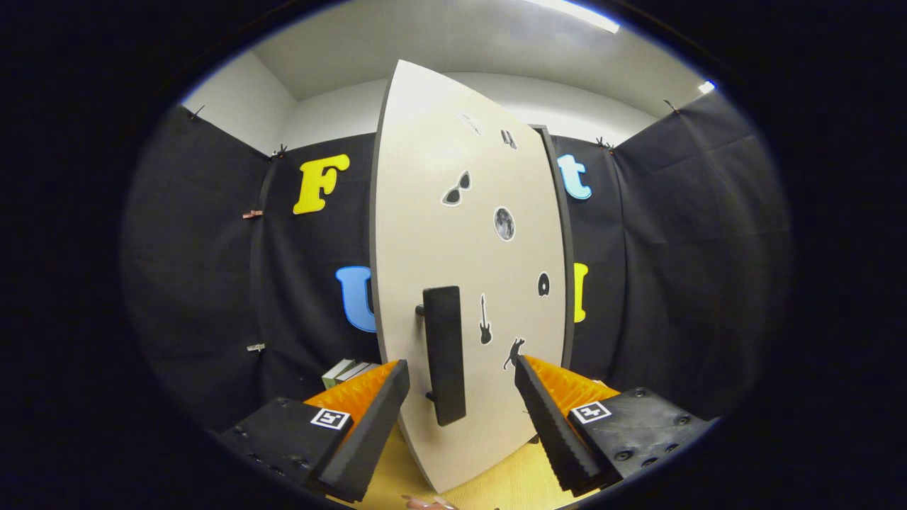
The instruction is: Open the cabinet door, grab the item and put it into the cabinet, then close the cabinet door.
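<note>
A fisheye camera riding on the claw (pixel 462 397) looks forward along its two spread fingers, low over the counter (pixel 510 485), very close to the cabinet door (pixel 460 234) and its handle (pixel 445 354).

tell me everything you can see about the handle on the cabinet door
The handle is a dark, flat, upright bar, matte like plastic or painted metal. It stands off the pale cabinet door on short posts, one visible near its top and one near its bottom, on the door's lower part, left of the guitar sticker. It sits between the fingers of the open gripper, nearer the left one, and neither finger touches it. The door is swung partly open.
</note>
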Demonstrator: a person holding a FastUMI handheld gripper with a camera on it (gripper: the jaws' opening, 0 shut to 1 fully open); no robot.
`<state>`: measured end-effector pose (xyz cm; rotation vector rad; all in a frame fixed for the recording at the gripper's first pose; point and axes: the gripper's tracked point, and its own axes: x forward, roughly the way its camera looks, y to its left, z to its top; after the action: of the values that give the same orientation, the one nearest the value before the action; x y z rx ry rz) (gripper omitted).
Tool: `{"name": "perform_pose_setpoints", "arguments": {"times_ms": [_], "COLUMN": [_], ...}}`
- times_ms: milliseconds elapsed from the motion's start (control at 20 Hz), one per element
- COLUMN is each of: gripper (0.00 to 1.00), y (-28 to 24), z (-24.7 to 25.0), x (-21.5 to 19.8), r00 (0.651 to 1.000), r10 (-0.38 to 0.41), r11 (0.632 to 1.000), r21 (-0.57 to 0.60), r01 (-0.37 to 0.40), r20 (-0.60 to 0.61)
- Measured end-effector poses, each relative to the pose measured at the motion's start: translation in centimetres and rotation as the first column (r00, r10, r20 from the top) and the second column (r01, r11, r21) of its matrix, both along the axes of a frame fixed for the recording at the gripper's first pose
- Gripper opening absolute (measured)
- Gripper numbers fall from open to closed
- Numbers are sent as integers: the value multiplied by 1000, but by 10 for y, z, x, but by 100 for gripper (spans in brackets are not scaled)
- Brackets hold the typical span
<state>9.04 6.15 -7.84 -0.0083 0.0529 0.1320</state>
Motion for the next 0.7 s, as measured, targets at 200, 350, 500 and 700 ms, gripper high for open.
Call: {"name": "perform_pose_setpoints", "arguments": {"times_ms": [200,350,500,700], "gripper": [96,96,96,96], "y": [3,4,3,-2], "z": [3,3,5,7], "x": [4,8,10,13], "r00": [1000,1000,999,999], "r10": [9,19,31,23], "r11": [1000,1000,1000,1000], "r21": [7,7,-4,-8], "r01": [-9,-19,-31,-22], "r20": [17,17,30,36]}}
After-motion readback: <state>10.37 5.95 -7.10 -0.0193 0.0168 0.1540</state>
